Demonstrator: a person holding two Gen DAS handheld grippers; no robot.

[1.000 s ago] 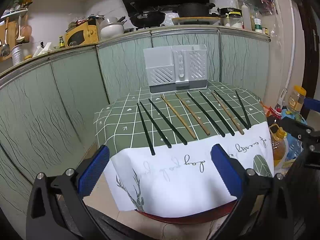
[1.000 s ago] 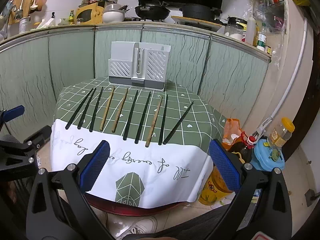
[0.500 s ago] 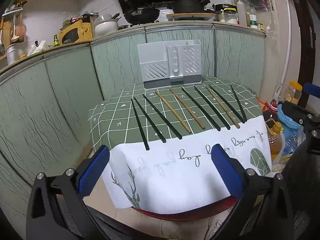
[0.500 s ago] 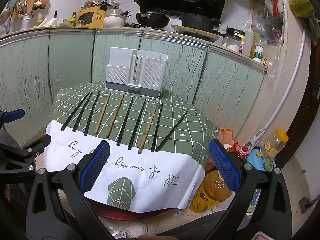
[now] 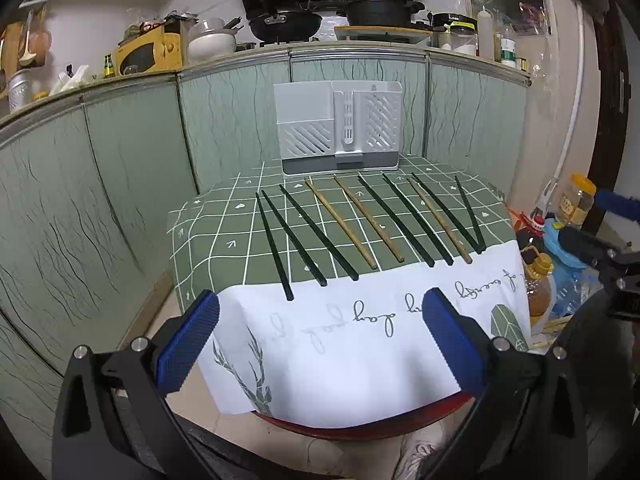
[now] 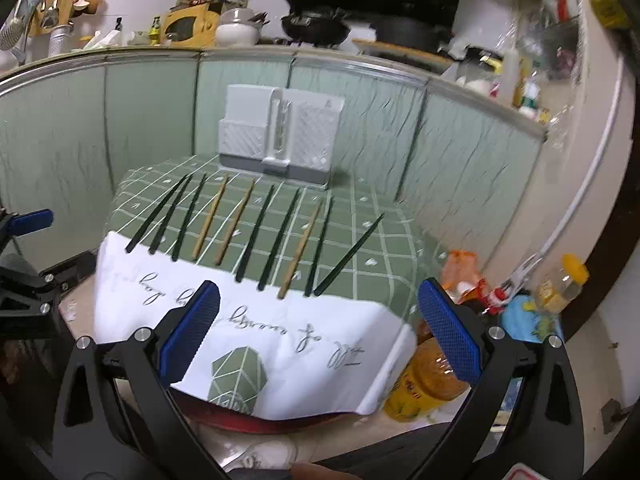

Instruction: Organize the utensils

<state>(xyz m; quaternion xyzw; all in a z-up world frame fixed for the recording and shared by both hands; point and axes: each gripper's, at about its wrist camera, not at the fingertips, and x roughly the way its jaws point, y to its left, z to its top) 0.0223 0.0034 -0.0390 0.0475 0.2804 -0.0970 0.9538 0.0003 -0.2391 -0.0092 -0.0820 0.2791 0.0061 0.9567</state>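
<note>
Green checked cloth covers the small table (image 5: 208,236), with a white printed cloth (image 5: 360,340) draped over its near edge; on the green part lie ten chopsticks in a row, running from near to far; seven are dark chopsticks (image 5: 316,236) and three are wooden chopsticks (image 5: 340,220); in the left wrist view the three at the left are dark, then come two wooden ones, two dark, one wooden and two dark; the two at the far right meet at their near ends, the rightmost dark chopstick (image 6: 348,254) lying slanted against the row; the near ends of the leftmost ones reach the edge of the white cloth; at the far side of the table, just beyond the chopstick tips, stands a white utensil holder (image 5: 338,130) with slotted compartments, upright against the green cabinet fronts (image 5: 120,168); nothing is in it that can be seen.

The left gripper (image 5: 320,336) hangs off the near edge of the table, its blue pads (image 5: 188,344) spread wide and holding nothing; the right gripper (image 6: 320,328) is likewise wide apart and bare, near the table's right corner; bottles (image 6: 428,376) stand on the floor at the right of the table.
</note>
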